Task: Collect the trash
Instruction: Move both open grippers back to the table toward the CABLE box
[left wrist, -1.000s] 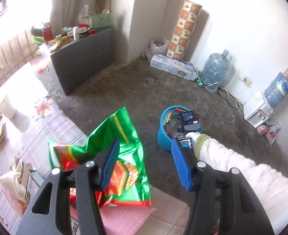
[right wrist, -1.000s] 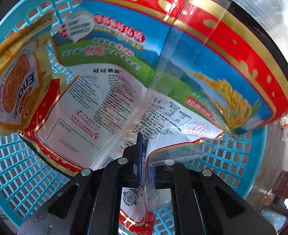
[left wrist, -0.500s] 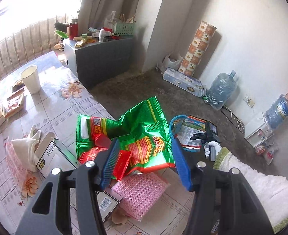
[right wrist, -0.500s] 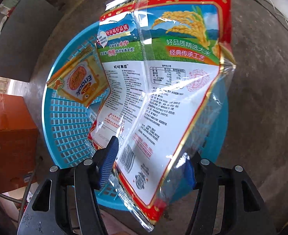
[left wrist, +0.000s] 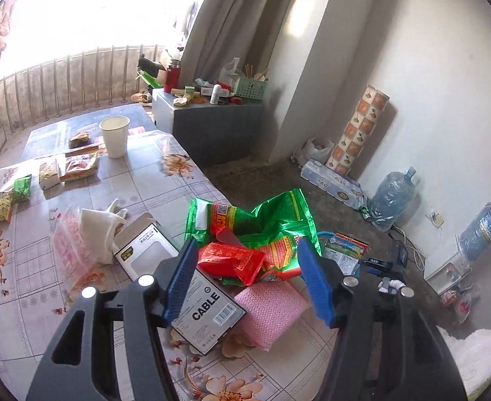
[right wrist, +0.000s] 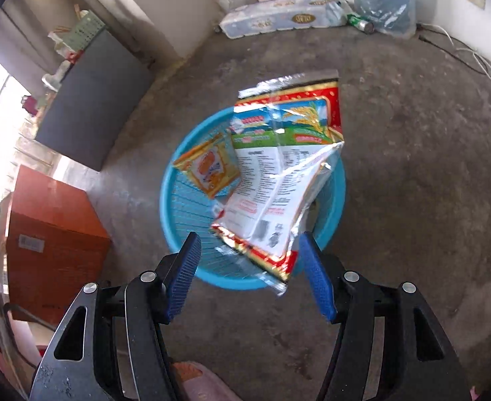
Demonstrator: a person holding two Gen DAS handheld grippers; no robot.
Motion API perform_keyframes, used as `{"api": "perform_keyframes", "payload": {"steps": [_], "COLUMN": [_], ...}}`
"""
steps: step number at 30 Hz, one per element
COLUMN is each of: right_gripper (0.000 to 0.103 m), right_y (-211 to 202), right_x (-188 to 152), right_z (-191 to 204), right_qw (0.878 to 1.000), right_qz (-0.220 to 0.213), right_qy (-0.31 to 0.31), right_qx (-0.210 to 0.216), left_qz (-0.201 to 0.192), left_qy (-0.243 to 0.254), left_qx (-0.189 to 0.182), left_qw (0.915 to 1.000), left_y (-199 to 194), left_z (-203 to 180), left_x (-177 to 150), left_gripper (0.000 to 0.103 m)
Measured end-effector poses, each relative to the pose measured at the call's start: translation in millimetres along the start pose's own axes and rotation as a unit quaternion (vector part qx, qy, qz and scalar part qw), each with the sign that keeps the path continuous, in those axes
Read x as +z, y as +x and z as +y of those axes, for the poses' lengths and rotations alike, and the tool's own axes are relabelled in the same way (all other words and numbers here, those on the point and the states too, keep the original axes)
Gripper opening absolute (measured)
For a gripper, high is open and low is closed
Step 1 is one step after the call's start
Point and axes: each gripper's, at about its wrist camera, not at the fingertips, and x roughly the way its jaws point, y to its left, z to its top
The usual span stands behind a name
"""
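Covering table [left wrist: 138, 180], floral cloth, concrete floor [right wrist: 412, 153]

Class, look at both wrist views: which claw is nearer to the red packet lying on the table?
Left. The left claw hovers just over the red packet, its jaws opening. The right claw is off the table, above the blue basket on the floor.

L gripper [left wrist: 245, 277] angled down, jaws opening, pads clear of anything. R gripper [right wrist: 248, 274] pitched steeply down, jaws apart, nothing gripped. White-gloved hand [left wrist: 390, 284] far right.
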Motion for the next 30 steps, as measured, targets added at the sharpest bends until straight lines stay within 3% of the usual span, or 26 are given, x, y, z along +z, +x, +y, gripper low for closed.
{"api": "perform_keyframes", "payload": {"steps": [4,8,13,18,22,26,28,30], "right_gripper": [0.059,0.064,0.067,0.071,0.075,0.076,0.076,0.076], "right_y": [-68.2,-131.6,-176.4,-192.6,-191.7,-181.8,-174.2,-163.7], "right_x": [-23.2,-52.9,-91.6,-136.2,-175.2,-211.0,-222.1,-231.0], "right_z": [45.9,101.3,173.7,251.9,317.9,374.0,394.7,411.9], "right_qw": [0.996,0.985,0.960,0.929,0.902,0.881,0.874,0.871], "right_qz": [-0.035,-0.062,-0.059,-0.027,-0.003,-0.016,-0.025,-0.030], "right_qy": [-0.043,-0.111,-0.187,-0.261,-0.334,-0.405,-0.428,-0.443], "right_qx": [0.069,0.120,0.201,0.261,0.274,0.245,0.228,0.209], "left_qz": [-0.008,-0.004,0.007,0.011,0.014,0.027,0.035,0.036], "left_qy": [-0.038,-0.075,-0.107,-0.123,-0.122,-0.142,-0.163,-0.164], "left_qx": [0.019,0.031,0.060,0.073,0.086,0.082,0.074,0.097], "left_qw": [0.9991,0.9967,0.9925,0.9897,0.9887,0.9861,0.9832,0.9810], "left_y": [-22.4,-36.0,-40.7,-44.9,-41.4,-25.2,-10.2,6.9], "left_z": [25.1,48.0,74.0,101.2,127.7,156.4,172.2,182.7], "left_x": [-23.1,-51.6,-82.9,-93.6,-80.4,-56.7,-44.0,-31.8], "left_gripper": [0.064,0.066,0.067,0.067,0.072,0.074,0.074,0.074]}}
